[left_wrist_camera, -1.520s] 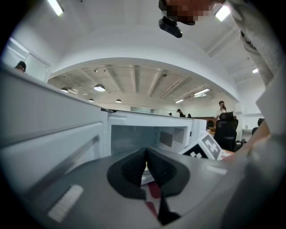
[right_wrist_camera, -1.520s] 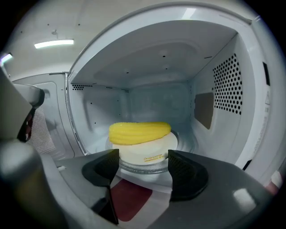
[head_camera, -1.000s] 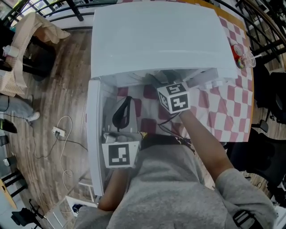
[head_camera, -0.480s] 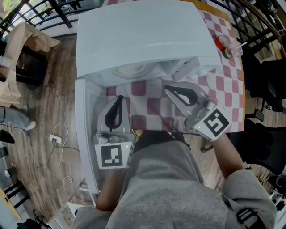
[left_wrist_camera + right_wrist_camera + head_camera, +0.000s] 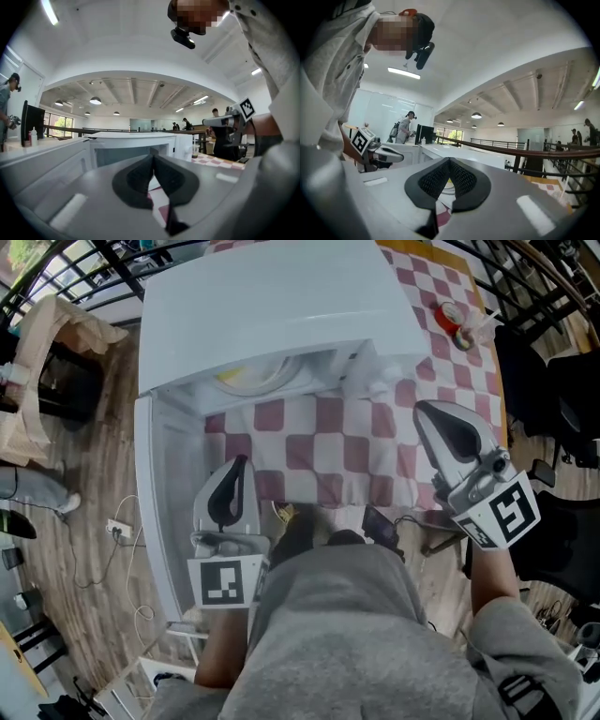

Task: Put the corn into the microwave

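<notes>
Left gripper, jaws closed together with nothing between them, lies just right of the open microwave door and points into the microwave. The corn, yellow on a white plate, sits inside the cavity, ahead of this gripper's tips and well apart from them. Right gripper, jaws likewise pressed together and empty, is held near the right edge of the checked bench, with the corn ahead and to its left.
</notes>
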The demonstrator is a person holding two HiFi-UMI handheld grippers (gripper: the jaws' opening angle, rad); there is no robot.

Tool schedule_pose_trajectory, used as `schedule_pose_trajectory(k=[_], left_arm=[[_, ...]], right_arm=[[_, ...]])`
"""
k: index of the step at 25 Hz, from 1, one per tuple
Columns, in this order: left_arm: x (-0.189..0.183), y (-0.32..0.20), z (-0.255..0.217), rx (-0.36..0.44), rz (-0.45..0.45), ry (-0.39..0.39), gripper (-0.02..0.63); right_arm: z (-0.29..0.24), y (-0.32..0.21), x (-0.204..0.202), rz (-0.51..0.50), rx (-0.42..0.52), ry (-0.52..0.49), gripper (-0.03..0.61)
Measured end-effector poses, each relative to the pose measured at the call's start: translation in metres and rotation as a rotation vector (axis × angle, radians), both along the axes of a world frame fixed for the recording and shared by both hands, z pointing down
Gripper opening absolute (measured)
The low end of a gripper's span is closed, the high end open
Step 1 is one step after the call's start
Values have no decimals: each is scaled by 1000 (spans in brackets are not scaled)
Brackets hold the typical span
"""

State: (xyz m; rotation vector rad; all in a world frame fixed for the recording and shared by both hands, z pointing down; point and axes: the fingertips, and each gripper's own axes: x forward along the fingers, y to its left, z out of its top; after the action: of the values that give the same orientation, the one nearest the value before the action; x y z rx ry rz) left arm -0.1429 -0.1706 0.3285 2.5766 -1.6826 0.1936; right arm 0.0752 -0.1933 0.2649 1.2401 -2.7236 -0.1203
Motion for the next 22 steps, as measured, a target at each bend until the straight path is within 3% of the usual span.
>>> schedule_pose_trajectory(k=[6, 13, 22], left_arm=[[41, 41, -9, 19, -15, -5, 9], [96, 111, -20, 34, -56, -14, 9], [136, 187, -27, 40, -110, -52, 9]], right_arm=[[9, 35, 44, 89, -115, -167, 0], [27, 92, 87, 140, -208, -155, 0], [30, 156, 120, 87, -182, -125, 0]])
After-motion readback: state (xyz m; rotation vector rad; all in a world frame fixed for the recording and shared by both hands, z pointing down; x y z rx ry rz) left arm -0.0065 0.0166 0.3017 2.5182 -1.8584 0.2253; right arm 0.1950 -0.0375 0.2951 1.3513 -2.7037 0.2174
